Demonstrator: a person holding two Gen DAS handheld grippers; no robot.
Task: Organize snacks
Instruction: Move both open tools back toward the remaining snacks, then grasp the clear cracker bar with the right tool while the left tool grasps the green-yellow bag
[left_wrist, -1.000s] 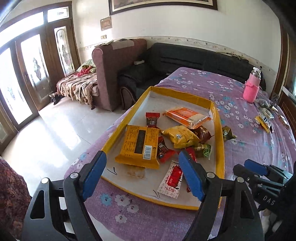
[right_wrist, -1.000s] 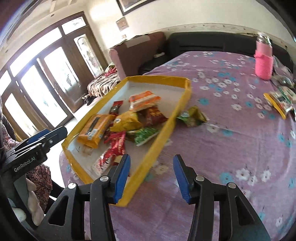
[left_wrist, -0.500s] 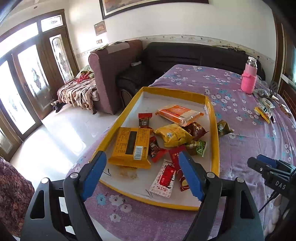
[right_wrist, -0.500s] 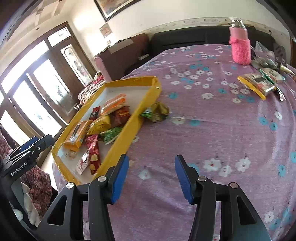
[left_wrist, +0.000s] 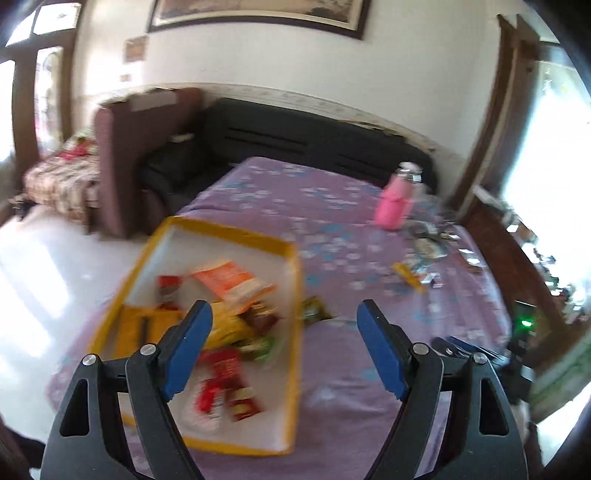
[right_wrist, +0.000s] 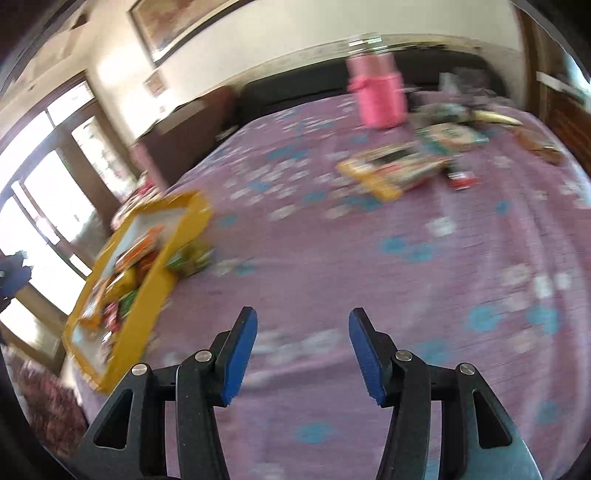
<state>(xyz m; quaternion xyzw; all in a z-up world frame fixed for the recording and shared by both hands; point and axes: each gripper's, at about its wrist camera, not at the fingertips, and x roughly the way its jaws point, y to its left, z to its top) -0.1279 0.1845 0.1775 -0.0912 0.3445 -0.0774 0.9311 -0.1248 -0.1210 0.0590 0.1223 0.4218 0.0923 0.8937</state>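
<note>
Both of our grippers, left gripper (left_wrist: 284, 350) and right gripper (right_wrist: 303, 354), were spread wide and empty. Lower left of frame sat the yellow tray (left_wrist: 295, 369) of snacks; one green packet (right_wrist: 194, 258) lay just outside its rim. We judged it light and crinkly, best pinched at a crimped end.

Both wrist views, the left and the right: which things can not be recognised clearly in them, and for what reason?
- Snack packets in the yellow-rimmed white tray, left wrist view: motion blur smears the labels; the left gripper covers some.
- Small packets beside the pink bottle, right wrist view: blurred, unreadable.
- Greenish wrapper outside the tray: blurred, its kind unclear.
- Right gripper: open, empty.
</note>
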